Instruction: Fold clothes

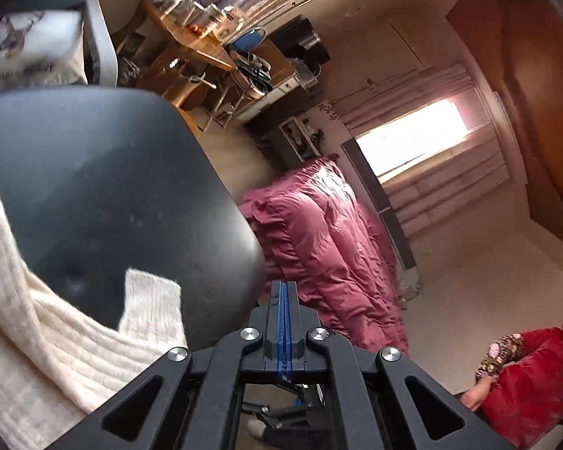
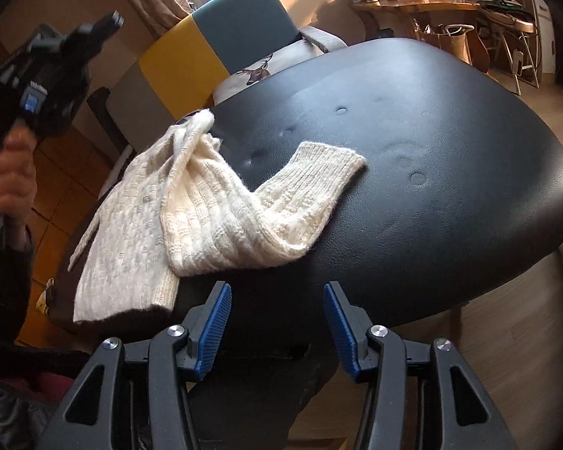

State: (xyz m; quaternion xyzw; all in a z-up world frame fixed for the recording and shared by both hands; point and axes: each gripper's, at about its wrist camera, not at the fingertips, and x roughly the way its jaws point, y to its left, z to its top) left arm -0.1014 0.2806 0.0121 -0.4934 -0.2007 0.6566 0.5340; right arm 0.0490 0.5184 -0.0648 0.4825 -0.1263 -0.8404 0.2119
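Observation:
A cream knitted sweater (image 2: 191, 217) lies on a black padded surface (image 2: 431, 195), its body hanging over the left edge and one sleeve folded across toward the middle. My right gripper (image 2: 277, 300) is open just in front of the near edge, nothing between its blue pads. My left gripper (image 1: 284, 288) is shut with nothing in it; the left wrist view is tilted, pointing past the surface's edge (image 1: 131, 187), with the sweater (image 1: 56, 337) at lower left. In the right wrist view the left gripper (image 2: 110, 18) is held up at upper left by a hand (image 2: 7, 172).
A chair with a yellow and teal back (image 2: 214, 33) and a deer cushion (image 2: 259, 67) stands behind the surface. A cluttered wooden desk (image 2: 413, 3) is at the back right. A pink quilt (image 1: 319, 240) and a person in red (image 1: 525, 371) are beyond the left gripper.

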